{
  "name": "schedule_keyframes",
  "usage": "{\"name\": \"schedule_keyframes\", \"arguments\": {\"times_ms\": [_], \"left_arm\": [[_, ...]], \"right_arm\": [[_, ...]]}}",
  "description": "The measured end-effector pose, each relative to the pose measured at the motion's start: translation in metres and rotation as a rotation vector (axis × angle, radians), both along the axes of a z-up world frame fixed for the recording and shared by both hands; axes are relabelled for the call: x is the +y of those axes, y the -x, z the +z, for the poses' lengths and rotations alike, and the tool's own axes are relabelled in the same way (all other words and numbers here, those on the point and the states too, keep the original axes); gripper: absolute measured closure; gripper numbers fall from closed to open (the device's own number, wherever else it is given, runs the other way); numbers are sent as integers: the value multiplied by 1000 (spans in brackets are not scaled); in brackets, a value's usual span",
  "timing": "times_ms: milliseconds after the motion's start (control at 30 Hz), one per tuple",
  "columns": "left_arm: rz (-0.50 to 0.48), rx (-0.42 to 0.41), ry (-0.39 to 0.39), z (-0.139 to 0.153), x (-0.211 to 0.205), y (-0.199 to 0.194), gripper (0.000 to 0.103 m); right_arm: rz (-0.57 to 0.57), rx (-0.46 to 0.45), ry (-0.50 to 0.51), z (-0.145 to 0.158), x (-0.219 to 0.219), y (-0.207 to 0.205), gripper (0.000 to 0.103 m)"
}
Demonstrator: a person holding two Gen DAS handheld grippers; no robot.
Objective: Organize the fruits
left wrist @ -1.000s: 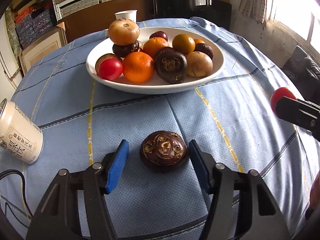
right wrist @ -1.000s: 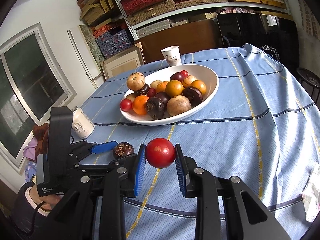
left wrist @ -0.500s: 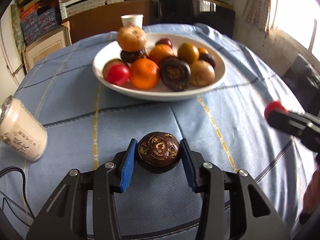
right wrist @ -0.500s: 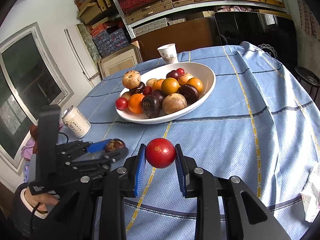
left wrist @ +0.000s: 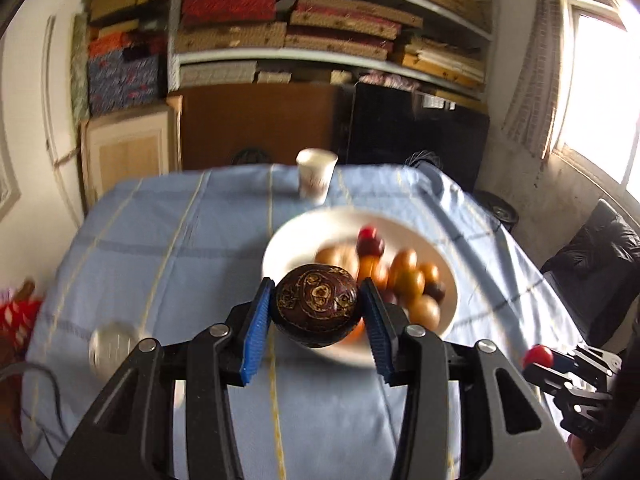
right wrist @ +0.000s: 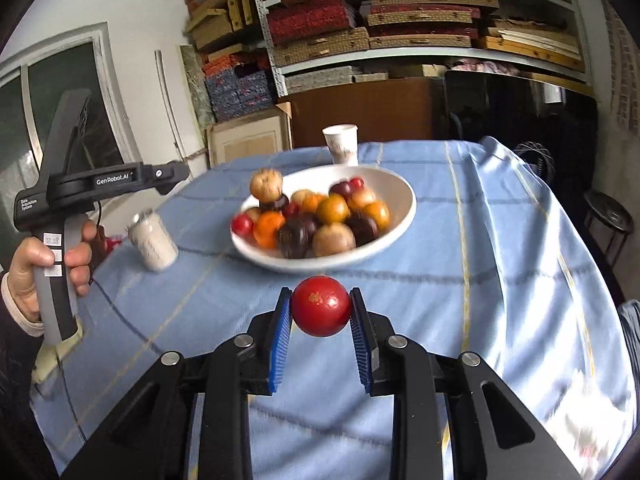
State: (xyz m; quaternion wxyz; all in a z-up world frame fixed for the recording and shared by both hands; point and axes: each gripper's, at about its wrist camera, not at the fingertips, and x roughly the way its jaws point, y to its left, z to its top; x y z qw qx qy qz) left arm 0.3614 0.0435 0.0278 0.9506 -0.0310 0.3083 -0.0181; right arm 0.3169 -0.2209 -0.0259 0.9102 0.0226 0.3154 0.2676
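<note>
My left gripper [left wrist: 316, 312] is shut on a dark brown patterned fruit [left wrist: 317, 305] and holds it in the air, in front of the white bowl [left wrist: 288, 240] heaped with several fruits. My right gripper [right wrist: 320, 318] is shut on a red fruit [right wrist: 321, 311] and holds it above the blue cloth, just short of the bowl's near rim [right wrist: 320, 266]. In the left wrist view the right gripper with its red fruit [left wrist: 538, 356] shows low at the right. In the right wrist view the left gripper's handle [right wrist: 60, 216] is raised at the left, held by a hand.
A white can [right wrist: 154, 242] stands left of the bowl, also blurred in the left wrist view [left wrist: 114, 346]. A paper cup [right wrist: 341, 145] stands behind the bowl. The round table wears a blue checked cloth [right wrist: 500, 280]. Shelves with boxes stand behind.
My left gripper closed on the dark patterned fruit and lifted it off the cloth, high toward the bowl. My right gripper kept its red fruit and rose, nearer the bowl.
</note>
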Motion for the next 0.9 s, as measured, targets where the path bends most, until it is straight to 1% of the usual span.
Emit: {"name": "schedule_keyframes", "arguments": {"times_ms": [100,133,167,200,233,300,367,467,533,567,600,633,667,700,800,867,900], "left_arm": [[-33,25,28,11,-9,-40,60],[-51,48,46,12,-11,-57,60],[-57,67,52,11,-12,-71,60],[-57,88,53,9,-13,-86,60],[-63,115,52,6,-14,-101,60],[-78,204,54,-9,-15,-133,60],[-79,283,57,-27,-13,-160,60],[-64,334,59,-46,-12,-179,60],[-67,347,72,-52,-11,-183,60],[-61,346,71,-53,-10,-183,56],[-52,339,65,-53,-9,-180,39],[-42,323,59,-51,-10,-180,32],[-26,282,52,-45,-9,-175,23],[-10,247,35,-39,-8,-169,17],[14,184,13,-24,-7,-150,10],[34,145,0,-14,-7,-130,8],[36,135,-1,-10,-7,-122,7]], "right_arm": [[20,25,-32,7,13,-48,74],[22,39,-39,6,18,-64,74],[27,71,-50,3,26,-86,74],[28,85,-52,1,31,-99,74],[27,91,-48,-1,37,-109,74],[39,90,-7,-4,54,-131,74],[41,86,27,-8,66,-144,74],[42,105,35,-15,78,-161,74],[37,101,46,-16,82,-165,73],[34,94,49,-15,83,-164,67],[35,85,46,-13,82,-162,61],[32,73,43,-10,81,-159,54],[29,55,42,-6,80,-153,48],[30,46,40,-4,79,-150,46],[45,32,27,5,74,-133,37],[40,21,22,10,69,-121,28],[38,14,22,13,66,-114,26]]}}
